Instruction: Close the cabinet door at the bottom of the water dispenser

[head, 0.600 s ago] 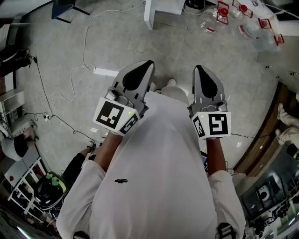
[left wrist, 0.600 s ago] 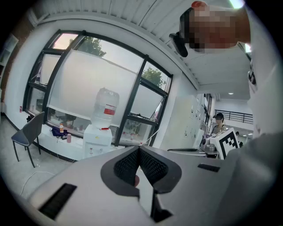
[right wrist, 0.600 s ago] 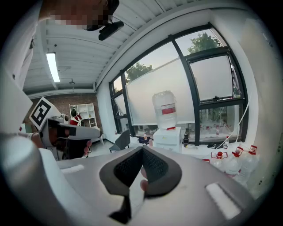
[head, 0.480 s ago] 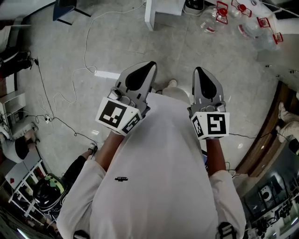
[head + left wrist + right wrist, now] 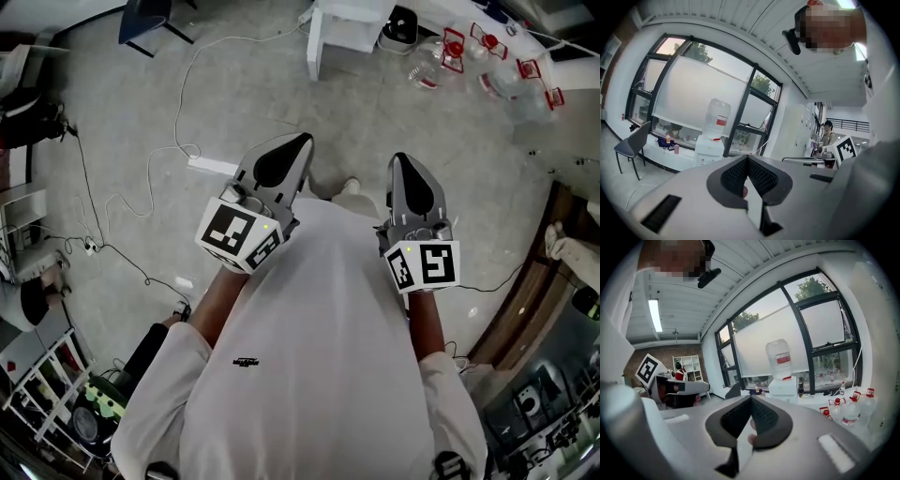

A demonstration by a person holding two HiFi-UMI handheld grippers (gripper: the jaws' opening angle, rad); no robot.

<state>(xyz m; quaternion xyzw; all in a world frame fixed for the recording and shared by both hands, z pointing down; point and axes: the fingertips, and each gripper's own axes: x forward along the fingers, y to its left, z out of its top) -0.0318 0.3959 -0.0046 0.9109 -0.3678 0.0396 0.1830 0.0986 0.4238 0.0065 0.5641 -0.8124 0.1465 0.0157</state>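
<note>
A grey floor (image 5: 375,112) spreads below the person, and a wide window (image 5: 693,93) fills the far wall. The white water dispenser (image 5: 708,149), with a big bottle (image 5: 717,118) on top, stands before that window, well ahead of both grippers; its bottom cabinet door cannot be made out. The left gripper (image 5: 298,142) and right gripper (image 5: 401,161) sit side by side before the chest, each with its jaws pressed together on nothing. Clear jugs (image 5: 433,64) lie on the floor.

Head view: water dispenser (image 5: 345,28) at top centre; water bottles (image 5: 487,58) on the floor (image 5: 272,94) to its right, upper right of frame; chair (image 5: 145,21) upper left; cable (image 5: 174,103) runs down the left. Left gripper (image 5: 300,141) and right gripper (image 5: 399,161) side by side mid-frame, apart, well below the dispenser.
</note>
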